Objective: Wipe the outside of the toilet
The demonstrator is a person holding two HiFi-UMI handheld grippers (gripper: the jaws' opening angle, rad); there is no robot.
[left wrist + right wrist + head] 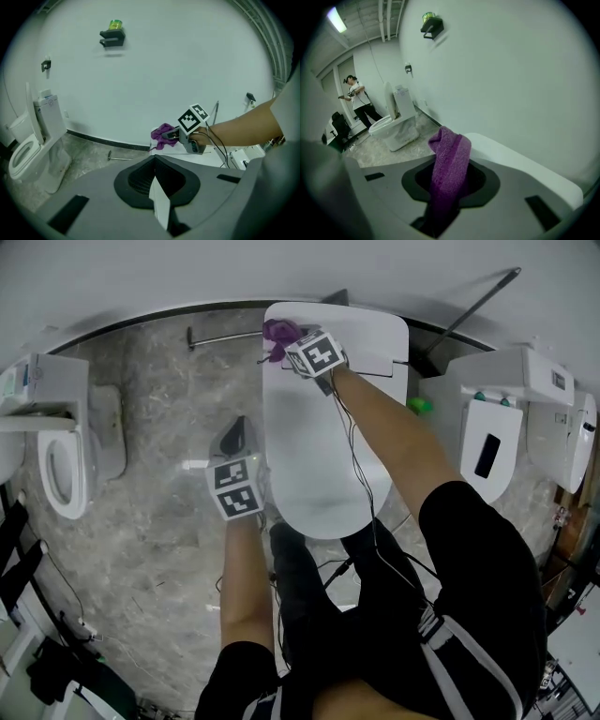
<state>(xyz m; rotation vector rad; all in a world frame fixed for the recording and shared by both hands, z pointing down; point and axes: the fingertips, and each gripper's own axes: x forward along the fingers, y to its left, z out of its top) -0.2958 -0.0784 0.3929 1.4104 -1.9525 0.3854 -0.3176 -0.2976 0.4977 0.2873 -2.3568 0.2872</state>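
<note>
While the right gripper (289, 345) clamps a purple cloth (277, 332) at the rear top edge of the toilet (319, 465), left gripper (235, 437) beside its left flank, jaws closed together, holding nothing.

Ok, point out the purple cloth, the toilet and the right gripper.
purple cloth (450, 161): right gripper view, fold between the jaws.
toilet (314, 456): head view, middle of closed lid.
right gripper (169, 136): left gripper view, tips at the cloth.
</note>
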